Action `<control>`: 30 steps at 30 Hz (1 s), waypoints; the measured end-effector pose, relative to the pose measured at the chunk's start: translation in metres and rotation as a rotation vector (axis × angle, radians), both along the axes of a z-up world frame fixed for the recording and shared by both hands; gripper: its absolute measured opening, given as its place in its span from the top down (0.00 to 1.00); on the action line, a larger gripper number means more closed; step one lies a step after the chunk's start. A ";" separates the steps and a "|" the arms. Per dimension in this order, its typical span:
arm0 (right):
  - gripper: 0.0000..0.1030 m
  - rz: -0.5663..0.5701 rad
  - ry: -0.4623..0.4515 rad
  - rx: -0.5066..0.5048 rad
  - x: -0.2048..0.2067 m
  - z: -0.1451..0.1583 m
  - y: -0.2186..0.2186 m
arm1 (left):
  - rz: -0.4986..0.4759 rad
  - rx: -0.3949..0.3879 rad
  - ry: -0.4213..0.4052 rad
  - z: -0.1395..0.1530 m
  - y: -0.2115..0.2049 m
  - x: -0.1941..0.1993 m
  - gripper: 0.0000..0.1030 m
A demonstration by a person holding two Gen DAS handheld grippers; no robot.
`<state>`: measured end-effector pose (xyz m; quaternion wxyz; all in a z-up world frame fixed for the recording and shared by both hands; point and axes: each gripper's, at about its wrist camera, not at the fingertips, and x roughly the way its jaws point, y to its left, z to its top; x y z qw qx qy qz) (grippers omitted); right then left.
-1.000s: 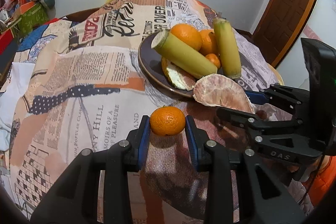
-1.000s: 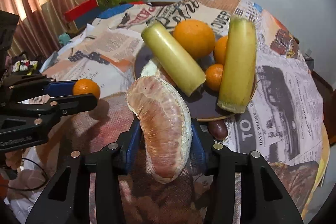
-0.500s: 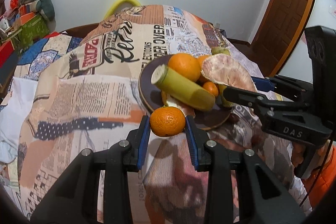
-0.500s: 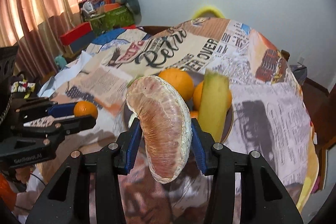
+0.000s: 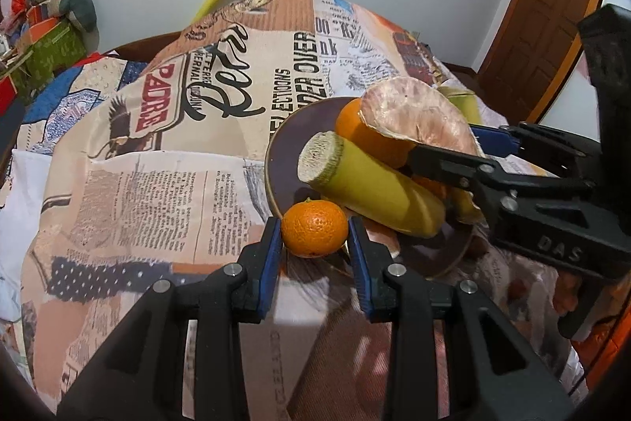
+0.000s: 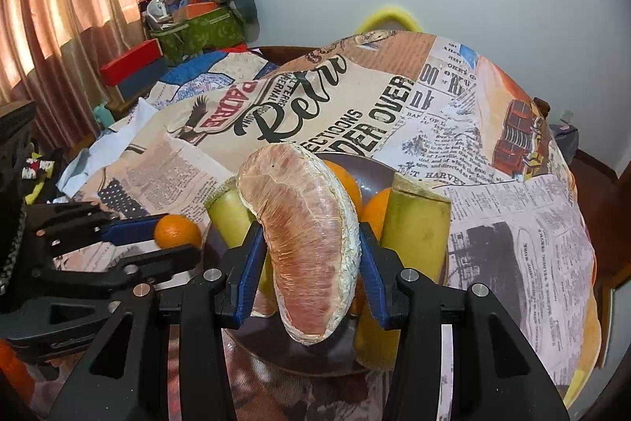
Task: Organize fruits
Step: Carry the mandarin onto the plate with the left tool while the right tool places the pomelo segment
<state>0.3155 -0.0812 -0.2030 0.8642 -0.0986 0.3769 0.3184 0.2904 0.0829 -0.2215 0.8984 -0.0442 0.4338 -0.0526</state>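
Left gripper [image 5: 315, 235] clamped on mandarin [image 5: 314, 228], at near rim of plate [image 5: 282, 160]. Right gripper [image 6: 311, 255] pinching pomelo segment [image 6: 305, 235], over plate, above sugarcane pieces [image 5: 374, 192].

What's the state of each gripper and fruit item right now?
left gripper: shut on the mandarin, at the plate's near edge.
right gripper: shut on the pomelo segment, above the plate.
plate: on the tablecloth, loaded.
sugarcane pieces: lying on the plate.
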 end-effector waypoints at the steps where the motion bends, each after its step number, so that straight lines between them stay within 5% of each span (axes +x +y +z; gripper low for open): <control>1: 0.59 0.000 0.002 -0.002 0.001 -0.002 0.001 | -0.002 -0.001 0.005 -0.002 0.000 0.003 0.67; 13: 0.58 0.015 0.032 0.007 0.007 -0.010 0.003 | -0.016 -0.004 0.037 -0.015 -0.002 0.018 0.67; 20: 0.55 0.024 0.052 0.005 0.006 -0.011 0.003 | -0.009 -0.004 0.038 -0.014 -0.002 0.016 0.52; 30: 0.45 -0.004 0.022 0.030 -0.004 0.004 -0.011 | 0.002 -0.003 -0.001 0.007 -0.002 -0.003 0.52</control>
